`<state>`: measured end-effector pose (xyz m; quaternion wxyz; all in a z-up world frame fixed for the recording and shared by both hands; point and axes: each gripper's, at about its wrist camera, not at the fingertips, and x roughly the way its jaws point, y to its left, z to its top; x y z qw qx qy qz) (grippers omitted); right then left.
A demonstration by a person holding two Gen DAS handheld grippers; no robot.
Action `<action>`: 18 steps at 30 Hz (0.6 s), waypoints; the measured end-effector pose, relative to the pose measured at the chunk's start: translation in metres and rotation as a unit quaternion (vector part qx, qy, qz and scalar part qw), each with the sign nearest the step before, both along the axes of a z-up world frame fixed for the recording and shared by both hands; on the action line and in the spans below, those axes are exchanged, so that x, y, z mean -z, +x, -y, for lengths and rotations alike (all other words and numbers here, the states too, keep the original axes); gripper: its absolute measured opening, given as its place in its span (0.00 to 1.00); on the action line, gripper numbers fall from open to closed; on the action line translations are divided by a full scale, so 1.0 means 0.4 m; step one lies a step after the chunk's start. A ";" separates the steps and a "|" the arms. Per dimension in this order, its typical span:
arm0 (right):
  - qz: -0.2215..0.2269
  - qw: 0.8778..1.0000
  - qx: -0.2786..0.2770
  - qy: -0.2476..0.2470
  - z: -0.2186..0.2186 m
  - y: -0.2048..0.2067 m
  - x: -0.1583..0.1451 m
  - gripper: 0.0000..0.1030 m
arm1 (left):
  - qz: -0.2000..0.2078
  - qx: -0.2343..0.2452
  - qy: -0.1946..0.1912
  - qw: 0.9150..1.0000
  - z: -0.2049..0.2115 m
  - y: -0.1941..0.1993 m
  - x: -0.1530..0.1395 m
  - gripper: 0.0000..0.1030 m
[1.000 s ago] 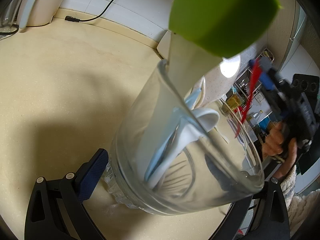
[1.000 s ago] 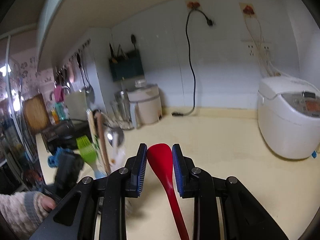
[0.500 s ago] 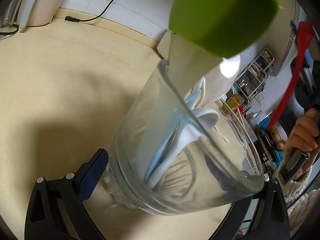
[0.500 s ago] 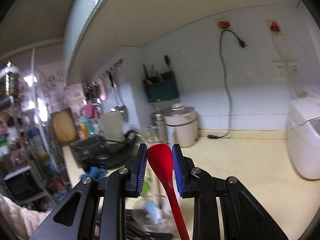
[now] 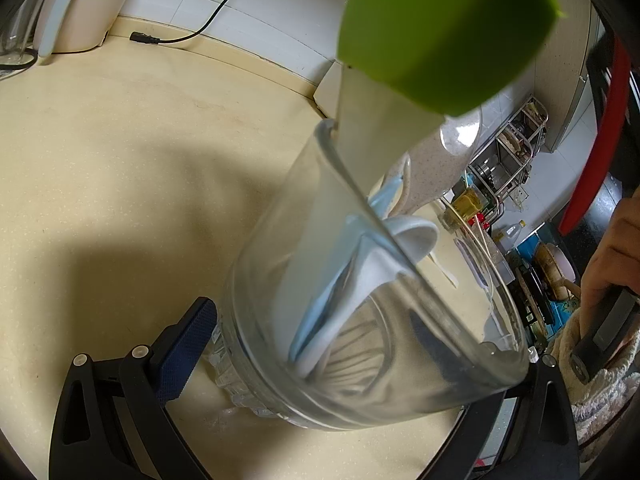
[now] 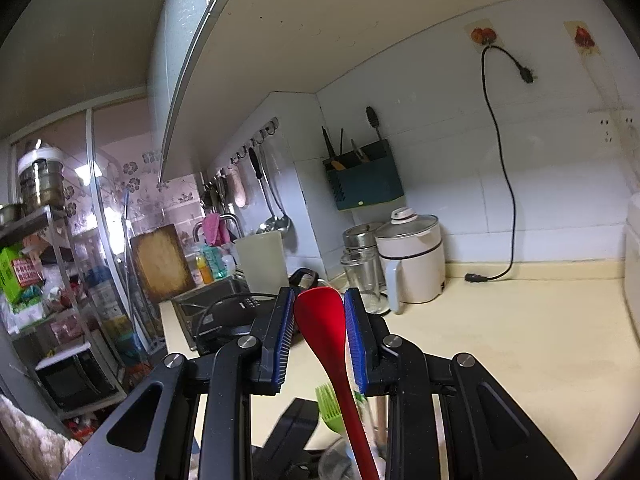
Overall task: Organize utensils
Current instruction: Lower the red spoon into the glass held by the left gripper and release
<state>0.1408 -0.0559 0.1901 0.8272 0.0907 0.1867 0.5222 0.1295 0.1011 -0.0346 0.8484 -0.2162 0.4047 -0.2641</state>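
Note:
My left gripper (image 5: 360, 380) is shut on a clear glass jar (image 5: 280, 264) standing on the cream counter, with one blue pad (image 5: 188, 344) pressed against its base. Inside the jar stand a green silicone brush (image 5: 440, 28) and a white and pale blue utensil (image 5: 360, 280). My right gripper (image 6: 318, 320) is shut on a red spoon (image 6: 322, 320), its head between the blue pads and its handle slanting down. In the left wrist view the red spoon (image 5: 596, 152) hangs up and right of the jar, above a person's hand (image 5: 612, 256). In the right wrist view the green brush (image 6: 330, 408) shows just below the gripper.
A white kettle (image 6: 412, 264) and a glass canister (image 6: 362, 268) stand at the back wall, with a loose black cord (image 6: 500, 184) beside them. A blue utensil holder (image 6: 364, 180) hangs on the tiles. A black cooktop (image 6: 228, 312) and a sink lie to the left.
My right gripper has risen and swung over toward the jar with the red spoon. In the left wrist view the spoon moved up and right. The left gripper and jar stayed still.

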 end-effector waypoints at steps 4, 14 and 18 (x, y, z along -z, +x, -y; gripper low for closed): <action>-0.013 1.000 -0.004 0.014 -0.021 0.010 0.012 0.25 | 0.000 0.000 0.000 1.000 0.000 0.000 0.000 0.97; -0.043 0.999 0.018 0.022 -0.038 0.012 0.084 0.25 | 0.000 0.000 0.000 1.000 -0.001 -0.001 0.000 0.97; -0.058 0.998 0.028 0.023 -0.029 0.009 0.112 0.25 | 0.000 0.000 0.000 1.000 -0.001 -0.001 -0.001 0.97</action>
